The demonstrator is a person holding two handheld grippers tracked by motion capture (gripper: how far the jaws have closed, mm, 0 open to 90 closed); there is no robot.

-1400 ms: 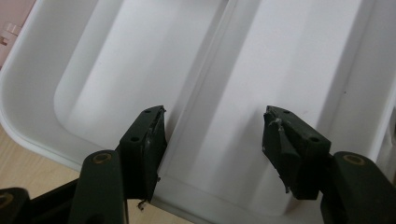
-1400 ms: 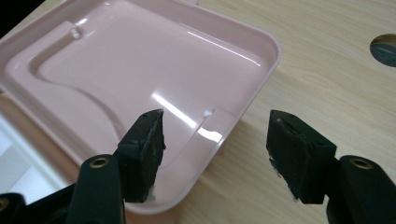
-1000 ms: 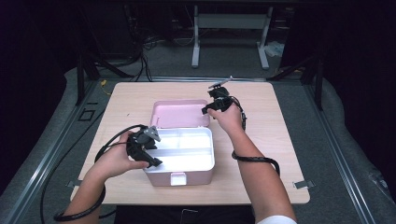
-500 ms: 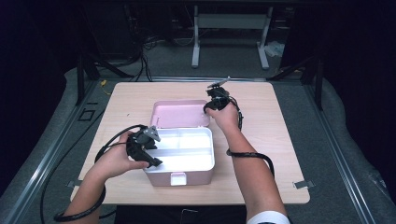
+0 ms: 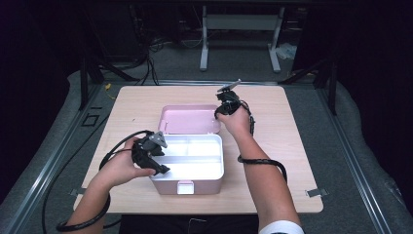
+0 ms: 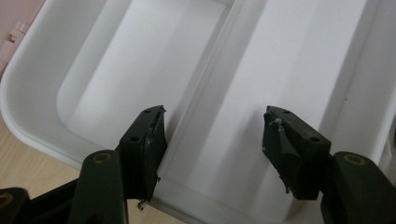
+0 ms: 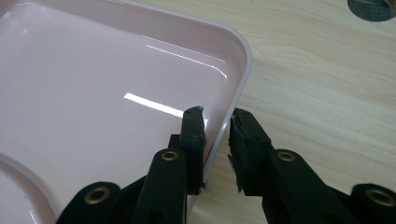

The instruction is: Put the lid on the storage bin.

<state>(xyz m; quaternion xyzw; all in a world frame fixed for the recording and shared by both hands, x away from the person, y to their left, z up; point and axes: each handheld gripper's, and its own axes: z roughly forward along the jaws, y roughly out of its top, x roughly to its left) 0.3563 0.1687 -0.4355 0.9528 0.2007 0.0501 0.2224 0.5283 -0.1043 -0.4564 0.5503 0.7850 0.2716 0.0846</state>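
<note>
Both grippers are at the box. Nearest to me, my left gripper (image 5: pixel 155 158) hangs over the near left part of the white tray (image 5: pixel 214 168), its jaws spread wide and holding nothing. In the left gripper view (image 6: pixel 212 140) one jaw sits over the left compartment, close against the divider ridge (image 6: pixel 205 88), and the other over the right compartment; whether either pad touches the plastic I cannot tell. A strip of the wooden table (image 6: pixel 28 163) shows at the lower left of that view, beyond the tray's rounded rim.

The tray sits in a pink box (image 5: pixel 185 185) whose front latch faces me, near the front middle of the table (image 5: pixel 292 146).

Farther off, the pink lid (image 5: pixel 187 119) lies open and flat behind the tray, glossy inner face up. My right gripper (image 5: pixel 225 102) is at its far right corner. In the right gripper view (image 7: pixel 217 140) the jaws straddle the lid's raised right rim, one pad inside the lid and one outside over the wood, drawn nearly together with the rim between them. The inner pad looks pressed to the rim; a slim gap seems to remain at the outer pad, so I cannot tell if the pinch is firm. A cable (image 5: pixel 263 162) loops off my right forearm onto the table.
</note>
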